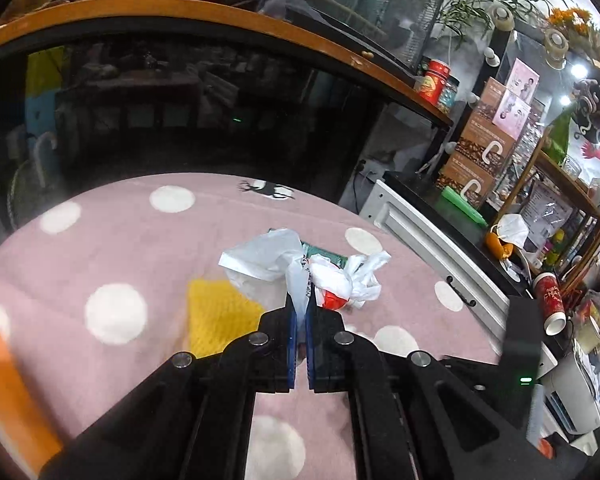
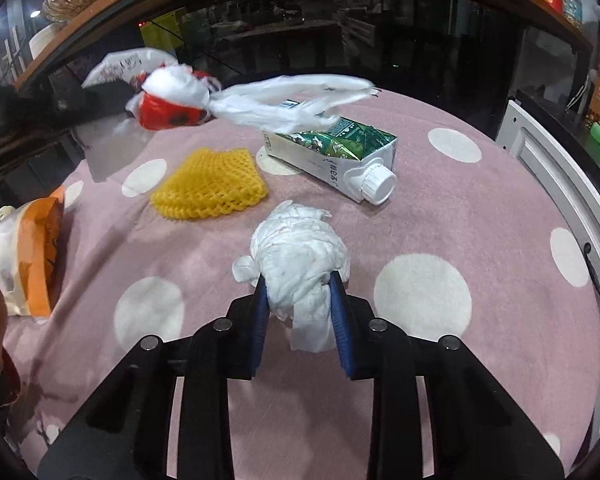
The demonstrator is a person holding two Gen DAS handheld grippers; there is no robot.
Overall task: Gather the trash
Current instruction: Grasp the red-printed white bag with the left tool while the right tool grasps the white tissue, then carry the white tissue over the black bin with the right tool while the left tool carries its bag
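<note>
Pink cloth with white polka dots [image 2: 422, 296] covers the bench; a dark glass-fronted cabinet with an orange wooden top [image 1: 204, 20] stands behind it, and cluttered shelves sit off to one side.

Left gripper [image 1: 300, 312]: jaws nearly closed, blue pads a sliver apart, pinching a twisted strip of a white plastic bag [image 1: 260, 256]. The bag bulges beyond the tips, with red showing through the film. In the right wrist view the same bag [image 2: 172, 98] hangs above the far edge of the bench, its loose handles streaming out sideways, blurred.

Right gripper [image 2: 300, 288]: jaws partly open, clamped on a crumpled white tissue wad [image 2: 296, 256]. Both blue pads press its sides. One tail of tissue hangs down between the jaws. Whether the wad rests on the cloth or is just clear of it, cannot tell.

Count on the bench:
- One green-and-white drink carton [image 2: 332, 152], lying on its side, white screw cap on and pointing toward the camera.
- One yellow foam fruit net [image 2: 210, 184], flat, just beside the carton, apart from it.
- One orange-and-white packet [image 2: 24, 256] at the bench edge, well apart from the rest.
- One tissue wad, in the right jaws.
- One plastic bag, in the left jaws.
</note>
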